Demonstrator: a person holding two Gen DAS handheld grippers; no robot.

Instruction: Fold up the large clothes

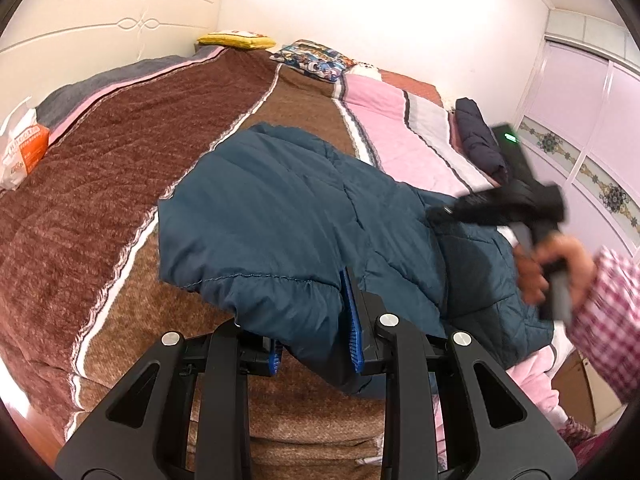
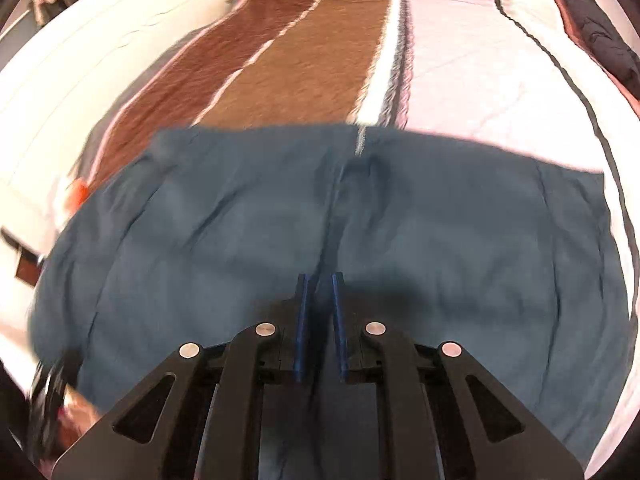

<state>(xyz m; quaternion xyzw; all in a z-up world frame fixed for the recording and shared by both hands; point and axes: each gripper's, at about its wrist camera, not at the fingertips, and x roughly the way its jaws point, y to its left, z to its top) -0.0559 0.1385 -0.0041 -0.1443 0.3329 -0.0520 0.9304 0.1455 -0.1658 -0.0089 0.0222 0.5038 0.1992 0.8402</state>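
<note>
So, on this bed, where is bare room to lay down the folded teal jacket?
The brown striped blanket is bare left of the teal quilted jacket, up to the yellow pillow. The pink quilt is bare between the jacket and the dark navy garment. The near right is crowded, around the right gripper.

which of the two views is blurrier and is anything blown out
Right wrist view: motion blur smears the teal jacket and bedspread, only the right gripper stays sharp. Left wrist view: mostly crisp, the left gripper clear, the other gripper by the hand smeared, the wall overexposed.
</note>
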